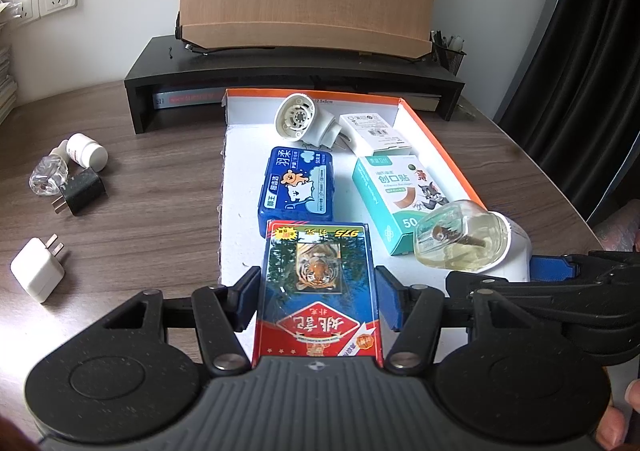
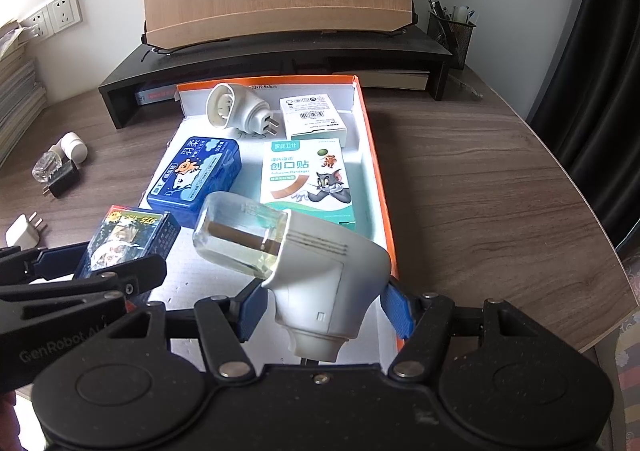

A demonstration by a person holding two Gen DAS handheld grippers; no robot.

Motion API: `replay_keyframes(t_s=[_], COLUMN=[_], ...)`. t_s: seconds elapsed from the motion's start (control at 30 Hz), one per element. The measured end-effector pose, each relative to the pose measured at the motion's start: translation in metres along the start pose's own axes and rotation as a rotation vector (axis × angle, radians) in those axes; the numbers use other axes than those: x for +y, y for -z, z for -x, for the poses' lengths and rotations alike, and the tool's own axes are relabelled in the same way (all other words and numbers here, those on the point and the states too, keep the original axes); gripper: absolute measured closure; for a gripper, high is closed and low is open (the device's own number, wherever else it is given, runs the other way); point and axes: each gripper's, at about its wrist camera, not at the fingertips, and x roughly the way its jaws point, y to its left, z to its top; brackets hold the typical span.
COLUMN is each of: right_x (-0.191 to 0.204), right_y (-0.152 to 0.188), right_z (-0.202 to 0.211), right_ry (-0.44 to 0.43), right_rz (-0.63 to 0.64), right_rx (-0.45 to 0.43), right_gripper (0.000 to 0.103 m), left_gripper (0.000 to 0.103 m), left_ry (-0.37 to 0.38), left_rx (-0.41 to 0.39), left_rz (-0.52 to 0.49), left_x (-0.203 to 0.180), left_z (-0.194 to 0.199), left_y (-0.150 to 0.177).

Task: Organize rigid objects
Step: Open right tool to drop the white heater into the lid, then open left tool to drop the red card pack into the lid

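My left gripper (image 1: 318, 299) is shut on a red-and-blue tiger card box (image 1: 318, 291) over the near end of the orange-rimmed tray (image 1: 440, 143). My right gripper (image 2: 324, 305) is shut on a white plug-in vaporizer with a clear liquid bottle (image 2: 320, 267), held over the tray's (image 2: 376, 171) near right part. Inside the tray lie a blue floss box (image 1: 298, 185), a bandage box (image 1: 396, 195), a white plug-in heater (image 1: 300, 119) and a small white box (image 1: 372, 131). The card box also shows in the right wrist view (image 2: 128, 243).
On the wooden table left of the tray lie a white charger (image 1: 36, 271), a black charger (image 1: 80, 193), a clear bottle (image 1: 48, 175) and a white pill bottle (image 1: 86, 151). A black monitor riser (image 1: 292, 75) and a mesh pen holder (image 1: 450, 51) stand behind.
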Motion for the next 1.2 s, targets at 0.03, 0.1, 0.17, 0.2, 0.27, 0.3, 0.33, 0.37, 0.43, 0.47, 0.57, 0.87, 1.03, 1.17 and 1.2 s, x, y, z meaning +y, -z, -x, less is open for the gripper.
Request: replay_keyframes(t_s=[0.03,0.1,0.17,0.2,0.27,0.3,0.33,0.37,0.43,0.47,0.57,0.87,1.03,1.17,1.2], right_x=[0.0,0.0,0.001,0.002,0.003,0.003,0.002,0.002,-0.002,-0.004,-0.009,-0.011,-0.004,0.009,0.013], right_y=[0.0,-0.001,-0.001,-0.001,-0.002,-0.002,-0.003,-0.002,-0.002,-0.003,-0.006,-0.009,-0.014,-0.019,-0.02], right_z=[0.0,0.0,0.001,0.002,0.004,0.005,0.006,0.008,0.012,0.015,0.024,0.033,0.038,0.039,0.039], right_ry=[0.002,0.001,0.004,0.007,0.006,0.0,0.002,0.002,-0.004,-0.007,-0.005,0.003,-0.027,-0.05,-0.061], right_rz=[0.001,0.001,0.006,0.011,0.022,0.023,0.021,0.015,-0.005,-0.013,-0.041,-0.063,-0.07,-0.058,-0.054], right_rx=[0.0,-0.002,-0.014,-0.021,-0.029,-0.032,-0.036,-0.045,-0.071,-0.087,-0.135,-0.166,-0.187,-0.197,-0.197], right_gripper=[0.027,0.027,0.03,0.03,0.03,0.03,0.029,0.029,0.026,0.026,0.024,0.023,0.023,0.022,0.021], left_gripper=[0.043,0.043,0.043,0.043,0.043,0.043,0.043,0.043,0.043,0.043,0.043,0.036,0.029,0.023,0.023], left_ry=[0.0,0.0,0.0,0.002,0.005,0.006,0.007,0.009,0.012,0.016,0.032,0.058,0.017,-0.041,-0.055], left_rx=[0.0,0.0,-0.001,-0.001,0.0,0.001,0.002,0.004,0.006,0.008,0.015,-0.017,-0.029,-0.04,-0.042], left_rz=[0.0,0.002,0.001,0.002,0.001,0.0,0.001,0.001,0.0,-0.002,-0.007,-0.036,-0.001,0.023,0.033], left_x=[0.0,0.001,0.001,0.001,0.001,0.001,0.001,0.001,0.001,0.001,-0.001,-0.005,0.007,0.021,0.026], left_z=[0.0,0.0,0.0,-0.001,-0.001,-0.001,-0.001,-0.001,-0.002,-0.002,-0.003,0.006,0.014,0.022,0.024], left_y=[0.0,0.0,0.0,0.0,0.0,0.0,0.0,0.0,0.0,0.0,0.0,-0.005,-0.011,-0.019,-0.021])
